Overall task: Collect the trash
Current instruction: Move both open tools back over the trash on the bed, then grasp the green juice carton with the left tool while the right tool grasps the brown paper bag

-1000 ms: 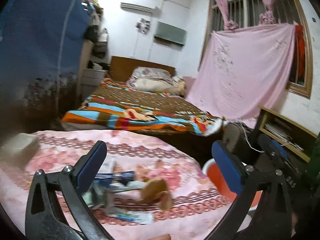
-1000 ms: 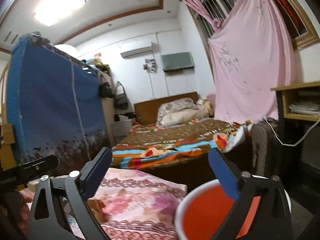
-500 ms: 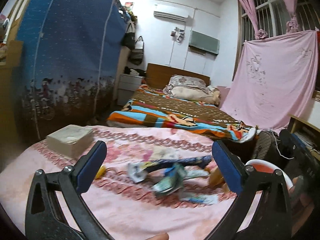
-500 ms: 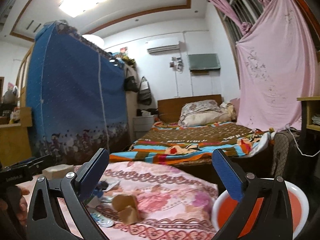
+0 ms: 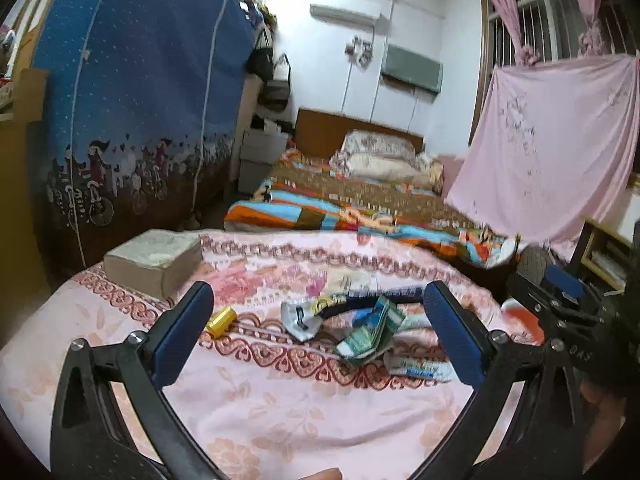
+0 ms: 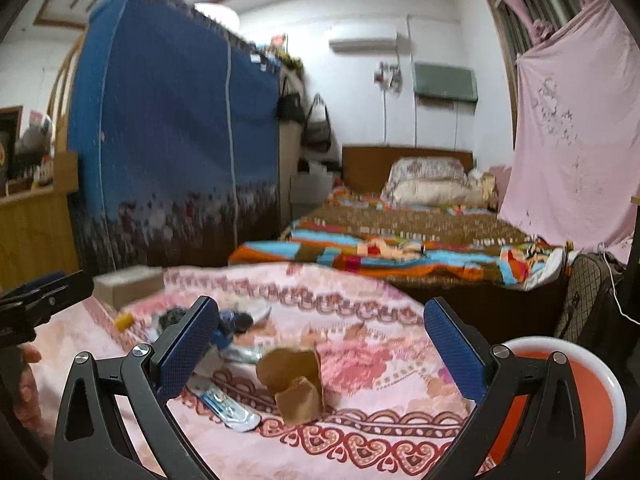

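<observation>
Both cameras have tipped lower since half a second ago, bringing the wrapper pile (image 5: 360,328) and torn cardboard (image 6: 294,380) nearer. The left gripper (image 5: 318,332) and right gripper (image 6: 320,348) still gape wide, empty, with the orange bucket (image 6: 568,400) beside the right one.

The left wrist view looks forward between the fingers of its hand-held gripper (image 5: 318,330), low over the near edge of the tabletop (image 5: 280,400), facing the far edge and the bed (image 5: 340,208) beyond. The right wrist view sits just as low near the tabletop's right edge, between its own hand-held gripper (image 6: 320,336), facing the same way. Both share the wrappers (image 5: 360,328) mid-tabletop, the yellow cap (image 5: 221,321), the box (image 5: 156,260) at the far left corner, the bed and the bucket (image 6: 560,400). Each view catches the other hand-held gripper at its side.
</observation>
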